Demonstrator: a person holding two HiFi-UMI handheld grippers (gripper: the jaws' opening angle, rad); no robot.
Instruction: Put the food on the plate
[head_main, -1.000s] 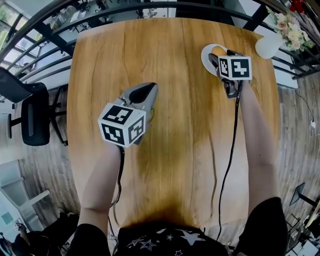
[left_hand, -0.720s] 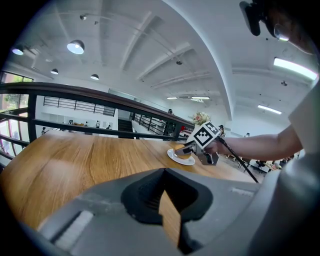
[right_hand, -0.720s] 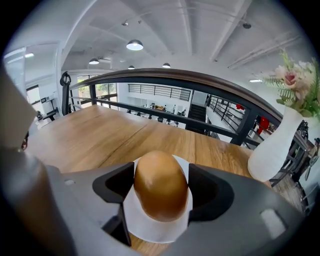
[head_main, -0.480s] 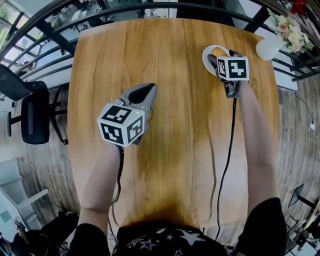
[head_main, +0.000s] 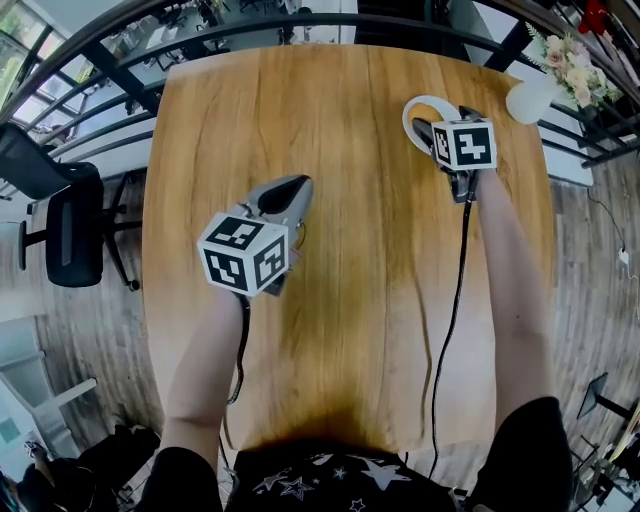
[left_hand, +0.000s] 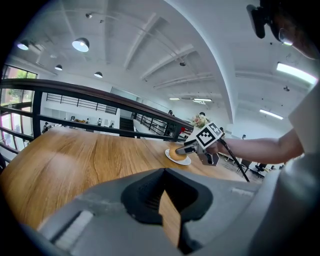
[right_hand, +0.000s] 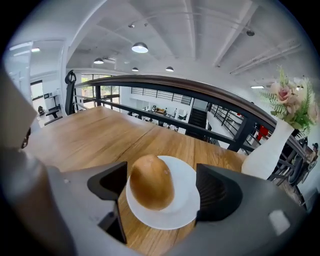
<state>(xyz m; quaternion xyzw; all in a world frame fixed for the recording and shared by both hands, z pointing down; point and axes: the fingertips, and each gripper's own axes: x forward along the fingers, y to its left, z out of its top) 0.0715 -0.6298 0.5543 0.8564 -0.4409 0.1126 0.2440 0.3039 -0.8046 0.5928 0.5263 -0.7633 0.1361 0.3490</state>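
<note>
While the right gripper (right_hand: 163, 188), jaws just opening wide, straddles the bun (right_hand: 150, 186) on the plate (right_hand: 184, 212), the left gripper (left_hand: 163, 173) hangs over the table (head_main: 350, 250), jaws together, empty.

A white vase (head_main: 528, 98) holding pink flowers (head_main: 578, 68) is standing by the wooden tabletop's (head_main: 350, 260) far right corner. A black railing (head_main: 250, 22) is curving beyond it. A black chair (head_main: 70, 230) is sitting left.
</note>
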